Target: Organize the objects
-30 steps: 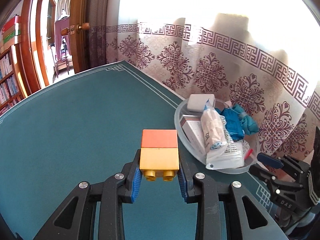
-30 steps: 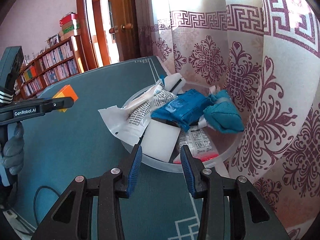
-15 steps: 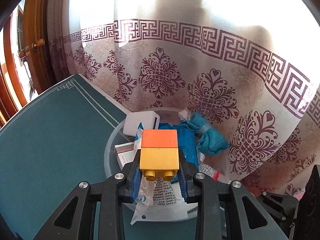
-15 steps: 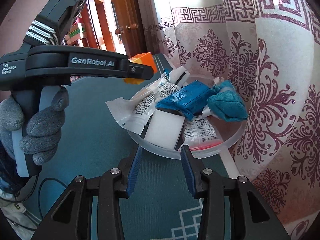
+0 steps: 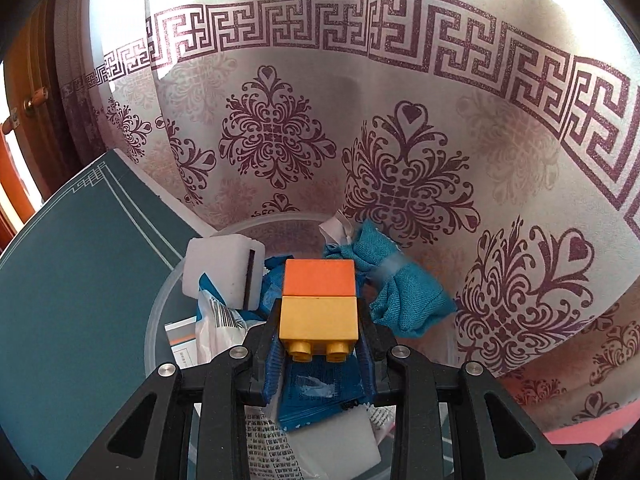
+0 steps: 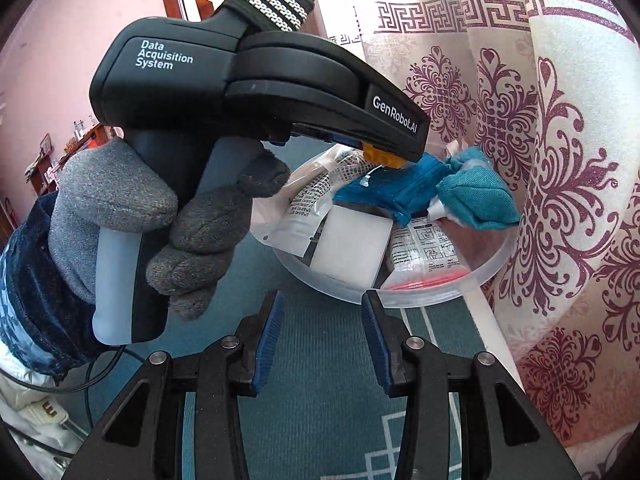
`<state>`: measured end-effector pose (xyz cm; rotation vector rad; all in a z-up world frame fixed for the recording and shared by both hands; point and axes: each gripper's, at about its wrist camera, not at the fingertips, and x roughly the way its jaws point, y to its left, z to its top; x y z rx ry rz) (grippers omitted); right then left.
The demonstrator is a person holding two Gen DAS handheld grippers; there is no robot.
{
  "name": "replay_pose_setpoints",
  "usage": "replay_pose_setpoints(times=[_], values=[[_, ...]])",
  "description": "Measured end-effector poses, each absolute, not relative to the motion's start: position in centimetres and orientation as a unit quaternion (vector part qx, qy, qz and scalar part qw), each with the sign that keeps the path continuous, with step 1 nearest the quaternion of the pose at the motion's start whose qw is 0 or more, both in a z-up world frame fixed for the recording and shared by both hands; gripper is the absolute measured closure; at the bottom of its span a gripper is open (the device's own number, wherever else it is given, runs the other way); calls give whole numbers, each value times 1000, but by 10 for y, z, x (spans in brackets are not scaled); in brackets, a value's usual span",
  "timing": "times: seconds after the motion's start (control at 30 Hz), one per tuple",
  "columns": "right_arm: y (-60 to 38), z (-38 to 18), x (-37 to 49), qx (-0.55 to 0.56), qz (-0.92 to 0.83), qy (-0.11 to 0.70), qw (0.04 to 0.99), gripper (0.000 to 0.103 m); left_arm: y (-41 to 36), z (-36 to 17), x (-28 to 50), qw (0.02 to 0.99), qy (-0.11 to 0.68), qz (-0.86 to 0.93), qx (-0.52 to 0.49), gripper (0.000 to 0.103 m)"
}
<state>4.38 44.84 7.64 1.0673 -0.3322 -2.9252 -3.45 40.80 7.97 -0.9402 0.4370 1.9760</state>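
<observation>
Two stacked bricks (image 5: 318,302), pinched in your left gripper (image 5: 319,336) over the bowl (image 6: 486,270); hard, light plastic, so gripping the flat sides works. Right gripper (image 6: 322,346) sits spread, empty, near the rim

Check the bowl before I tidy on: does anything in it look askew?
Yes. A white printed pouch hangs out over the clear bowl's near-left rim, above the green table cover.

Orange-and-yellow block (image 5: 319,300), perhaps teal cloth (image 5: 404,300)
</observation>
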Motion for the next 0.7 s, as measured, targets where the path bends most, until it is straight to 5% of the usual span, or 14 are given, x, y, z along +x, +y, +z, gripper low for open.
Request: replay_pose_setpoints(times=[0.1, 0.17, 0.23, 0.43, 0.7], values=[[449, 76, 42, 341, -934, -107, 4, 61, 406, 80, -33, 441, 175, 796, -375, 60], [449, 76, 42, 341, -934, -107, 4, 61, 402, 83, -32, 436, 171, 802, -370, 32], [450, 76, 41, 341, -934, -109, 1, 61, 395, 87, -31, 433, 161, 809, -363, 23], [459, 75, 39, 340, -932, -125, -19, 44, 371, 105, -30, 414, 131, 829, -353, 6], [476, 74, 34, 349, -923, -141, -74, 24, 330, 128, -11, 343, 135, 877, -309, 0]])
